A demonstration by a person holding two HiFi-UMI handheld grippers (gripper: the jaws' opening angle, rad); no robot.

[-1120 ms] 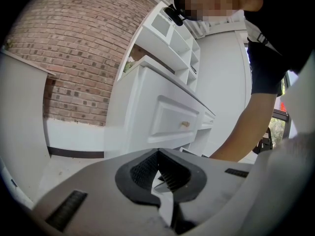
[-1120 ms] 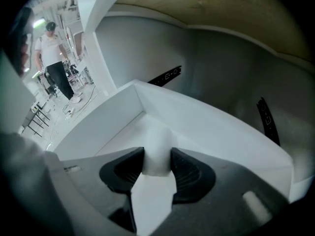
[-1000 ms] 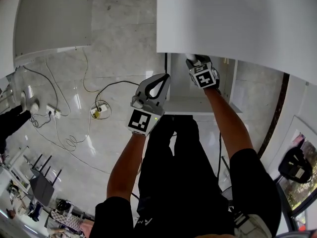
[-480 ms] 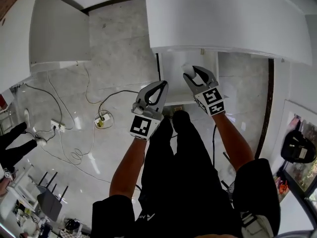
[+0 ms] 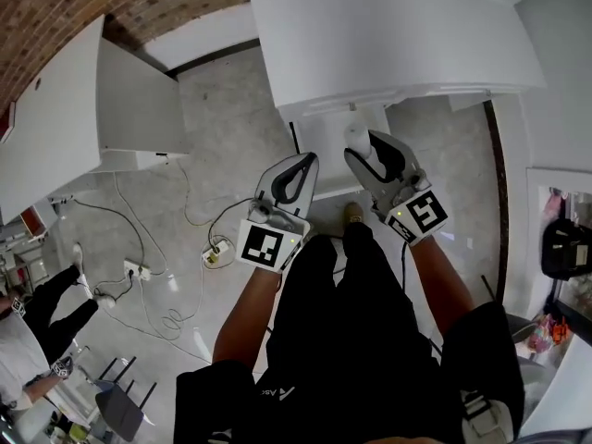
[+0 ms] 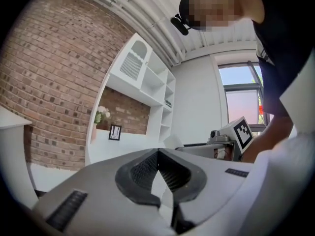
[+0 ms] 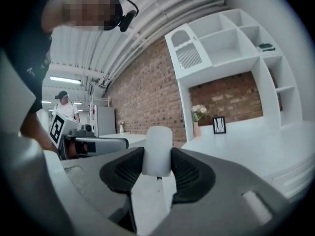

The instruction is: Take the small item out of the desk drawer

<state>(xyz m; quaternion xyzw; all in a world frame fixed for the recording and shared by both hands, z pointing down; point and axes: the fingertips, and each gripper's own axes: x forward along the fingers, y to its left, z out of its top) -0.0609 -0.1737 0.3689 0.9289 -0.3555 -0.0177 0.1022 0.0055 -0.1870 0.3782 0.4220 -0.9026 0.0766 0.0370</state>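
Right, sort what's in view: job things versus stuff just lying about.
Job: small white cylinder, clamped in the right claw; white desk drawer; white desk.
Lying about: floor power strip with cables; vase of flowers; small black picture frame.

The white tabletop [image 7: 246, 141] carries a vase of flowers [image 7: 197, 118] and a small picture frame [image 7: 219, 125], both at its back by the brick wall. Below, cables [image 5: 166, 317] and a power strip [image 5: 215, 252] lie on the pale stone floor [image 5: 231, 128].
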